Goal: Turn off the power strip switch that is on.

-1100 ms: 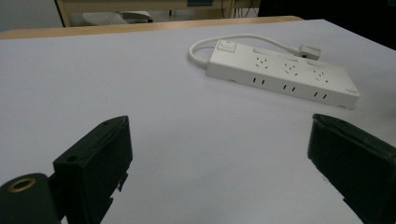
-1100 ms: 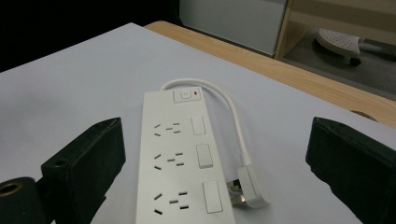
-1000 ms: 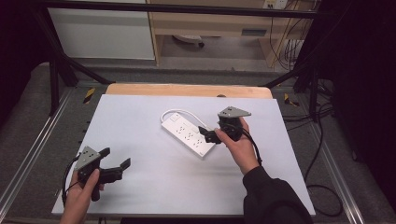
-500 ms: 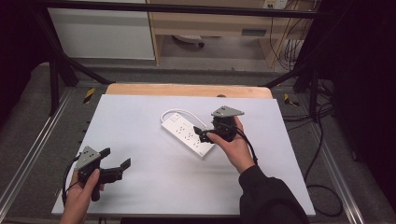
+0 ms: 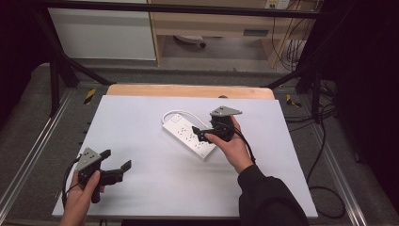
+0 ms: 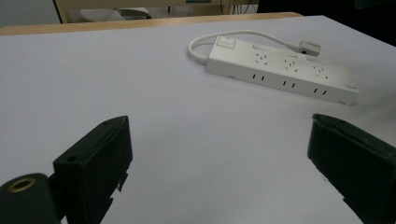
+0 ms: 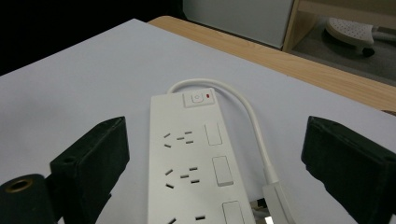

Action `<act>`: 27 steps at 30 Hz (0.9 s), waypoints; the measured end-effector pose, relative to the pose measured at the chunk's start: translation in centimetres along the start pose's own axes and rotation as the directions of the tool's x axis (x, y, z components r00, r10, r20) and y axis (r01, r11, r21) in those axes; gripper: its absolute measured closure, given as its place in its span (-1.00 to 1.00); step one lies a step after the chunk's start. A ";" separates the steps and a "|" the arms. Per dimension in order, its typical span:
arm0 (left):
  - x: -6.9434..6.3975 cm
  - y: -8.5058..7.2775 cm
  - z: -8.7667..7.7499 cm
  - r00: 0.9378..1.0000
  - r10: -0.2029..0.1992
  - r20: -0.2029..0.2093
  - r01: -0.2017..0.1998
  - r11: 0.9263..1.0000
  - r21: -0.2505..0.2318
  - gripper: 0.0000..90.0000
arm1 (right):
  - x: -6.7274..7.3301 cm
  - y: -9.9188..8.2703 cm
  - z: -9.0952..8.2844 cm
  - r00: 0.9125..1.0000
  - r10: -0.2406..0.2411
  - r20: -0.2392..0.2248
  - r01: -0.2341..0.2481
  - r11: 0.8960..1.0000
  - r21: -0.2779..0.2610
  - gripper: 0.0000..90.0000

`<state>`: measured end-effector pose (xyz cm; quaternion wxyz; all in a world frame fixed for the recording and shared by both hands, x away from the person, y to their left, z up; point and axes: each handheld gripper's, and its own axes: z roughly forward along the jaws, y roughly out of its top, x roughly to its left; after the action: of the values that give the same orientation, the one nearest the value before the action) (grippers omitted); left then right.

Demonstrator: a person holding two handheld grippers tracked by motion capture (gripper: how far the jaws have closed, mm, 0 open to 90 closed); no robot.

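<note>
Right gripper over the power strip, jaws straddling it

The right gripper (image 5: 203, 135) has its fingers (image 7: 91, 158) spread wide and just beginning to narrow, the white power strip (image 7: 191, 172) lying between them with neither pad touching it. In the right gripper view the strip's long axis runs straight up toward twelve o'clock, switch (image 7: 198, 98) at the far end, so the fingers flank its long sides. Its cord (image 5: 181, 114) loops back along one side to the plug (image 7: 280, 198). On the white tabletop (image 5: 141, 117), the strip sits just right of centre, slanting from ten to four o'clock. Over at seven o'clock, the left gripper (image 5: 115, 162) waits with fingers (image 6: 95, 163) spread and nothing between them, well apart from the strip. The right hand (image 5: 230, 146) is far nearer, and I'd say the grab is its call.
</note>
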<state>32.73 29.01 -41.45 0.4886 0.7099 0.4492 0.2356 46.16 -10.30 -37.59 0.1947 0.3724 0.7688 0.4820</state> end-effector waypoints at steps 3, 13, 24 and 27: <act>0.0 0.0 0.0 1.000 0.000 0.001 0.000 1.000 0.001 -0.85 | -0.2 -0.1 0.1 1.000 0.012 0.006 -0.012 1.000 0.001 -0.61; -0.1 0.0 0.1 1.000 0.006 0.001 -0.006 1.000 0.004 -0.85 | -0.6 -0.2 0.7 1.000 -0.005 0.000 0.005 0.999 -0.037 0.22; -0.2 0.1 0.2 1.000 0.013 0.007 -0.014 1.000 0.007 -0.85 | -1.1 -0.2 2.4 0.998 -0.042 0.037 0.044 0.998 -0.048 0.80; -0.1 0.0 0.2 1.000 0.012 0.007 -0.012 1.000 0.008 -0.85 | -1.4 -0.3 2.8 0.997 -0.040 0.064 0.044 0.997 -0.059 0.93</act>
<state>32.77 28.81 -41.51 0.4858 0.7153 0.4443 0.2343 48.81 -9.78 -39.22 0.2401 0.3651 0.7551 0.4887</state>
